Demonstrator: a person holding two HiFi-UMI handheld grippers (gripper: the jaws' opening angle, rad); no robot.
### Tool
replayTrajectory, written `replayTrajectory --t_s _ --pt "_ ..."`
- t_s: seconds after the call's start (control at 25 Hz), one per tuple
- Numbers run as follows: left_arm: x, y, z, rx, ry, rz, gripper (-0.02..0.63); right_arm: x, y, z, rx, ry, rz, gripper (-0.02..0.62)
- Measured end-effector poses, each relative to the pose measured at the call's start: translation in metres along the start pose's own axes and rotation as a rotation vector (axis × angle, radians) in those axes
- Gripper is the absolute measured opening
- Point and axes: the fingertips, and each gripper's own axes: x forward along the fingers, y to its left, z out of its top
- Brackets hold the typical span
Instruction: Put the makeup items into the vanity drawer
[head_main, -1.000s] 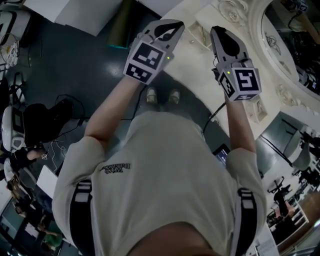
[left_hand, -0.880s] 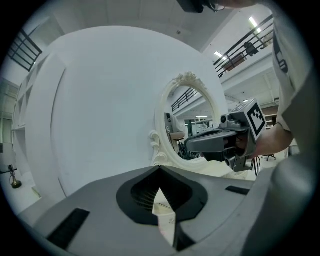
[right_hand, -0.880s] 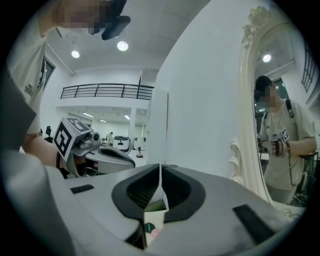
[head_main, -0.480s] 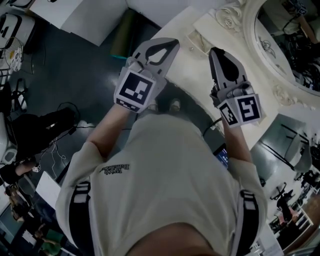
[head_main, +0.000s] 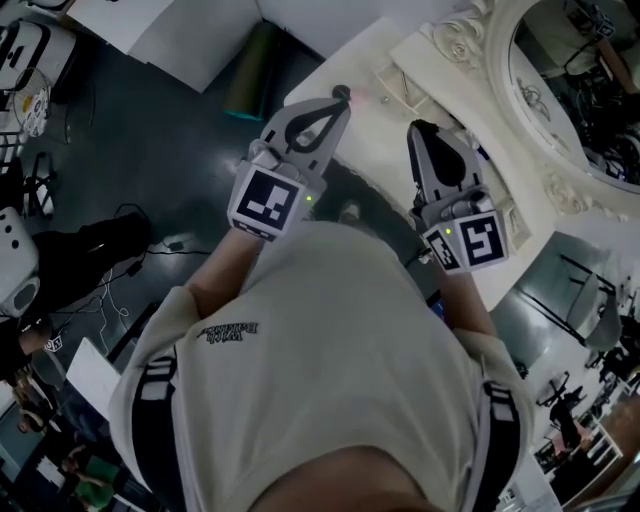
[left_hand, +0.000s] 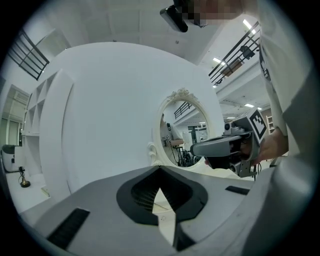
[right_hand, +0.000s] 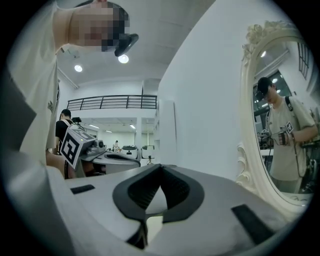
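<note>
Seen from above, a person stands at a white vanity (head_main: 372, 135) with an ornate oval mirror (head_main: 575, 95). The left gripper (head_main: 338, 98) and right gripper (head_main: 420, 130) are held about level near the vanity's front edge. Both pairs of jaws are closed together with nothing between them. A few small items (head_main: 395, 78), too small to identify, lie toward the back edge, below the mirror. No drawer can be made out. If an item were approached with the jaws closed, it could be knocked aside rather than grasped.

Cream vanity top (head_main: 378, 135) carries an ornate oval mirror (head_main: 575, 90).
</note>
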Motion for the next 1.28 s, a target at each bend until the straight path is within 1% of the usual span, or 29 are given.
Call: replayTrajectory --t_s 0.12,0.32,0.44,0.6,0.88,1.28 --pt "-0.003 0.004 -0.002 -0.008 -0.004 0.021 0.014 -0.001 0.002 0.004 -0.005 -0.017 -0.002 0.002" --pt "-0.007 0.007 0.004 -0.038 -0.029 0.031 0.014 -0.001 0.001 0.007 -0.009 -0.024 -0.003 0.002" --pt "-0.006 0.002 0.005 -0.027 -0.023 0.015 0.014 0.000 0.002 0.006 -0.009 -0.020 0.004 0.002" --pt "-0.007 0.000 0.006 -0.021 -0.035 0.014 0.014 0.000 0.002 0.005 -0.004 -0.020 0.005 0.002" --pt "-0.009 0.000 0.001 -0.022 -0.015 0.013 0.014 -0.003 -0.001 0.005 0.008 -0.044 -0.019 0.002" --pt "-0.013 0.000 -0.004 -0.040 0.000 0.024 0.014 -0.004 0.005 0.000 0.026 -0.034 -0.006 0.002"
